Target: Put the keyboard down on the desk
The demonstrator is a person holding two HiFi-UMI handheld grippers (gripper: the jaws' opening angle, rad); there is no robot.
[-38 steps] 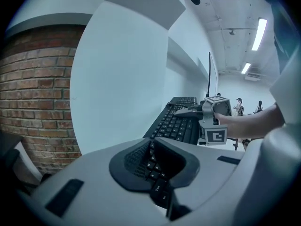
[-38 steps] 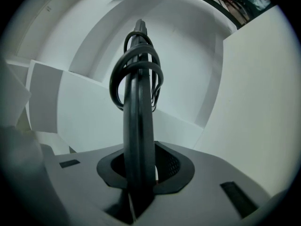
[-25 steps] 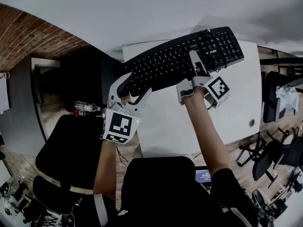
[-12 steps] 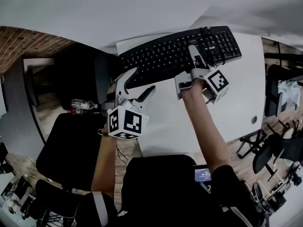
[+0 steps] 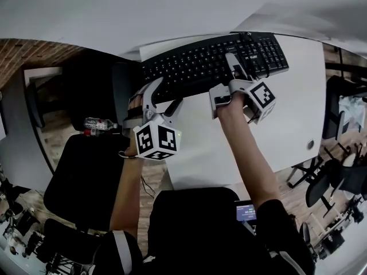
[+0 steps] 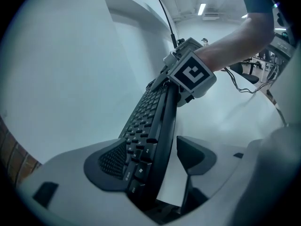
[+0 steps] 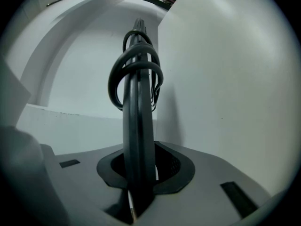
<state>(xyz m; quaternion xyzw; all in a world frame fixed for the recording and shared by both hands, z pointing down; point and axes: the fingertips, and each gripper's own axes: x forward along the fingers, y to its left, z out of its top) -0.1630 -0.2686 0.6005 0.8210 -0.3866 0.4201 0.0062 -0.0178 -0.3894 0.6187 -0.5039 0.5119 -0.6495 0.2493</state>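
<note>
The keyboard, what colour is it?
The keyboard is black; the head view shows it best.

I see a black keyboard with tiny white marks on its keys. A black cable is looped on it. The desk is plain white. My right gripper is pale grey with black pads. Its cube has a pattern of black and white squares. The brick surface is reddish brown with thin pale lines. The chair is black. The water bottle is clear with some red on it. 1 small screen glows blue.
</note>
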